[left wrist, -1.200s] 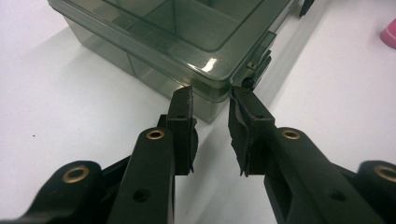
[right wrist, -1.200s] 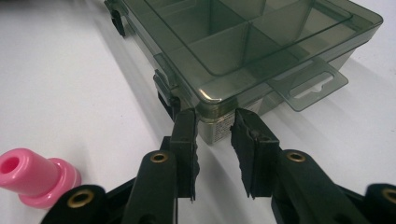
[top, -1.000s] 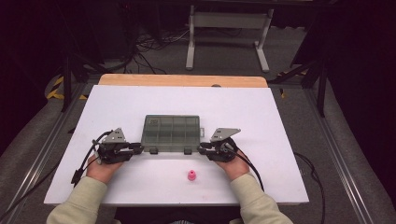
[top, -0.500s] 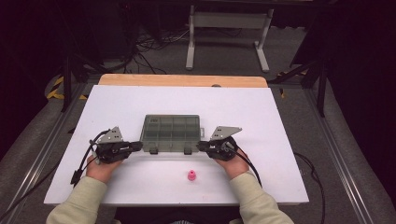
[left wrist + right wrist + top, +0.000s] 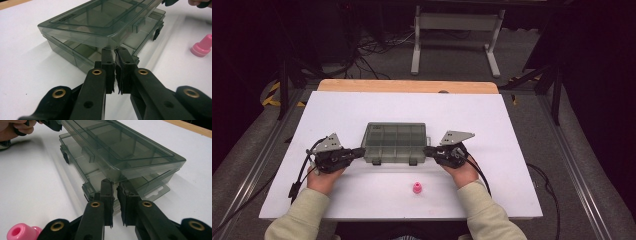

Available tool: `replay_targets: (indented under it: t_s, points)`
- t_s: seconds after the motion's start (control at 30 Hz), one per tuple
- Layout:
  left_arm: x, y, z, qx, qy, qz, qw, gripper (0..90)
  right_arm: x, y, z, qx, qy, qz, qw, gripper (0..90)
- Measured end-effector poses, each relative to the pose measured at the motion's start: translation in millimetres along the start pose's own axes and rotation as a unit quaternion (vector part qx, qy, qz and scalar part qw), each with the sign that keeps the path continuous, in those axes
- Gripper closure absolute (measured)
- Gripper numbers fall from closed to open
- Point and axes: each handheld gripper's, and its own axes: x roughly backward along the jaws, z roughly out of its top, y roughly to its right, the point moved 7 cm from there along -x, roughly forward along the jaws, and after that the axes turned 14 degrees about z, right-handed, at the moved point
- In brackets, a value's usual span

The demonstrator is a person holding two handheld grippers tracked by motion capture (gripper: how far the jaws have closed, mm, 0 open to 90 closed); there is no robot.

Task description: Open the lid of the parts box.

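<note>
High view: organizer box [image 5: 395,142] between fingers [image 5: 358,151]

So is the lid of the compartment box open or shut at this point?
Partly open. In both gripper views the lid is raised off the box base, a gap showing along the front edge, with the left tongs and right tongs under its ends.

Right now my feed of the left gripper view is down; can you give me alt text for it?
The left gripper's two black jaws, nearly closed, sit under the raised lid of a smoky clear compartment box, its base resting on the white table. A pink plastic piece lies at right.
</note>
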Motion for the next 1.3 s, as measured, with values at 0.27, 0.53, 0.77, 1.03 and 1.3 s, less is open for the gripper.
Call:
replay_targets:
  t_s: [0.27, 0.53, 0.77, 1.03, 1.3]
  points:
    - [0.7, 1.5, 1.2, -0.005, 0.007, -0.002, 1.0000, 83.4, -0.4, 1.8, 0.1, -0.006, -0.003, 0.008, 0.9999, 79.7]
    - [1.9, 1.4, 2.4, -0.004, 0.013, -0.002, 0.9999, 82.5, -1.3, 4.7, 2.2, 0.008, -0.039, -0.015, 0.9991, 53.5]
    - [2.3, 2.4, 3.0, -0.004, 0.015, -0.003, 0.9999, 81.6, -3.2, 11.5, 10.2, 0.026, -0.045, -0.037, 0.9980, 28.4]
    - [3.1, 3.6, 3.9, -0.003, 0.019, -0.004, 0.9998, 80.0, -10.5, 16.3, 17.1, 0.049, -0.064, -0.042, 0.9958, 23.4]
    - [3.6, 4.0, 4.4, -0.002, 0.021, -0.006, 0.9998, 79.0, -12.8, 20.5, 21.4, 0.063, -0.079, -0.052, 0.9936, 24.4]
